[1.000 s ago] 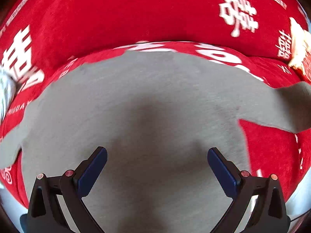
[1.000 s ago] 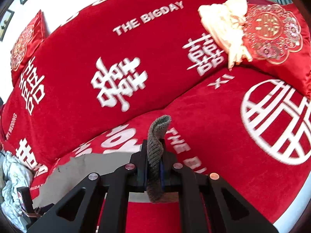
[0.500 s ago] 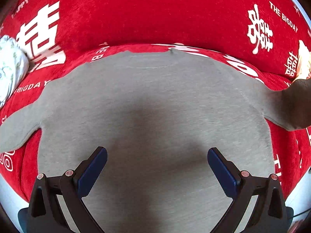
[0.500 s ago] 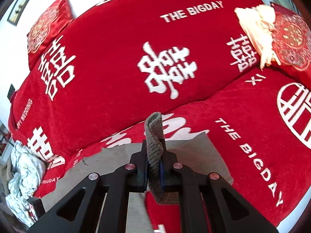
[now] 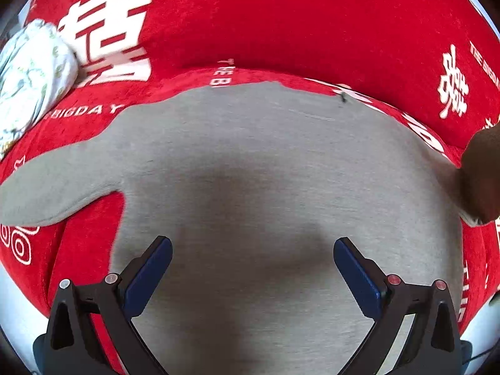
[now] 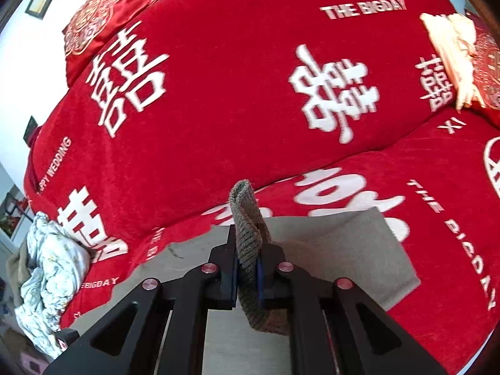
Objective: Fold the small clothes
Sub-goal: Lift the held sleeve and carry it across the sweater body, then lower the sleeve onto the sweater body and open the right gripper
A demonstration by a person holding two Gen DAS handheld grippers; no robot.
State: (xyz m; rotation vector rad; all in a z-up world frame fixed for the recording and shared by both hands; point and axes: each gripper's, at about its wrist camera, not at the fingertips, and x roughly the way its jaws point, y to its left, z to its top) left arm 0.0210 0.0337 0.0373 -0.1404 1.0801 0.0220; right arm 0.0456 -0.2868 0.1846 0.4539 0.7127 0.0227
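Note:
A small grey long-sleeved top (image 5: 265, 162) lies spread flat on a red sofa seat. Its left sleeve (image 5: 56, 184) reaches out to the left. My left gripper (image 5: 251, 261) is open and empty, hovering over the top's lower middle. My right gripper (image 6: 247, 268) is shut on the ribbed cuff (image 6: 247, 234) of the right sleeve and holds it lifted above the top's body (image 6: 343, 250). The lifted sleeve shows dark at the right edge of the left wrist view (image 5: 481, 181).
The red sofa cover (image 6: 234, 78) has white characters and lettering. A crumpled white patterned cloth (image 5: 28, 75) lies at the left end of the seat. A cream cloth (image 6: 450, 50) and a red embroidered cushion (image 6: 487, 62) sit at the right.
My right gripper has carried the cuff leftwards, over the top's body. The left gripper view has shifted left, so the left sleeve and white cloth show more.

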